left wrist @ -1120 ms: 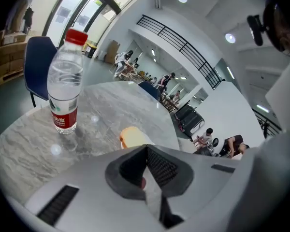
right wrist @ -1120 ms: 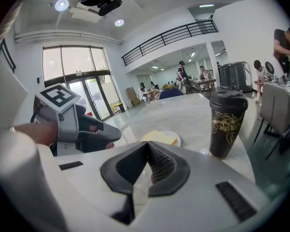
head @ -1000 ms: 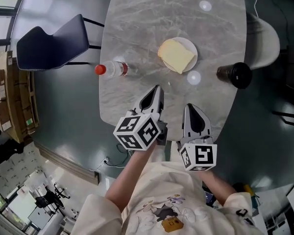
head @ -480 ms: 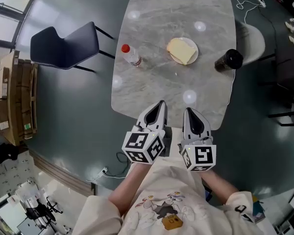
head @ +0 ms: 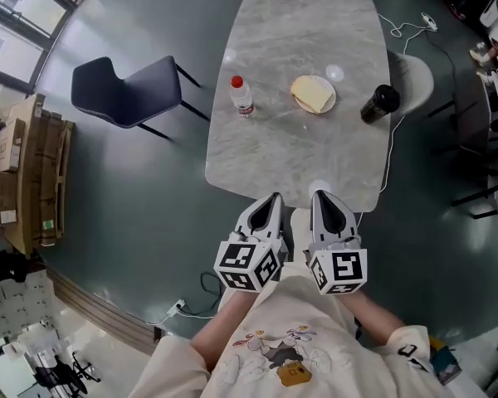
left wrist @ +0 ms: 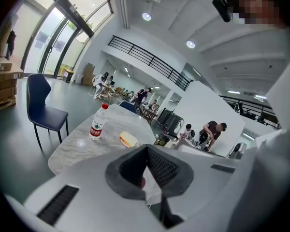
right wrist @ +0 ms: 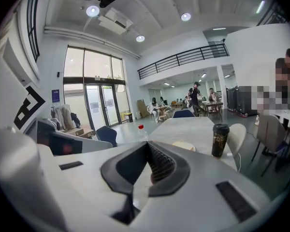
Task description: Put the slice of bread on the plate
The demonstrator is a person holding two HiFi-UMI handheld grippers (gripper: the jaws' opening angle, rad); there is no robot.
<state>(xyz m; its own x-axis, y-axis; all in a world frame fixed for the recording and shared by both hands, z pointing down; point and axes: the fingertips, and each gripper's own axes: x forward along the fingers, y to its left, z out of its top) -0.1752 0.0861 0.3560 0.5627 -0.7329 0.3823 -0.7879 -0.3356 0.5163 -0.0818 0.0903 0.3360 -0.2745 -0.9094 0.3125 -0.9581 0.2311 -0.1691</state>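
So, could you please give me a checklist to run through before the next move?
1. Bread lying on plate: ok.
2. Left gripper jaws together, nothing between them: ok.
3. Right gripper jaws together, nothing between them: ok.
4. Bottle upright, apart from plate: ok.
5. Cup upright, apart from plate: ok.
6. Cup lid tight: cannot tell.

Pale-yellow bread [head: 312, 94], wht plate [head: 333, 98], grey-marbled table [head: 299, 160], red-capped bottle [head: 241, 96], navy chair [head: 124, 92], blk cup [head: 380, 103].
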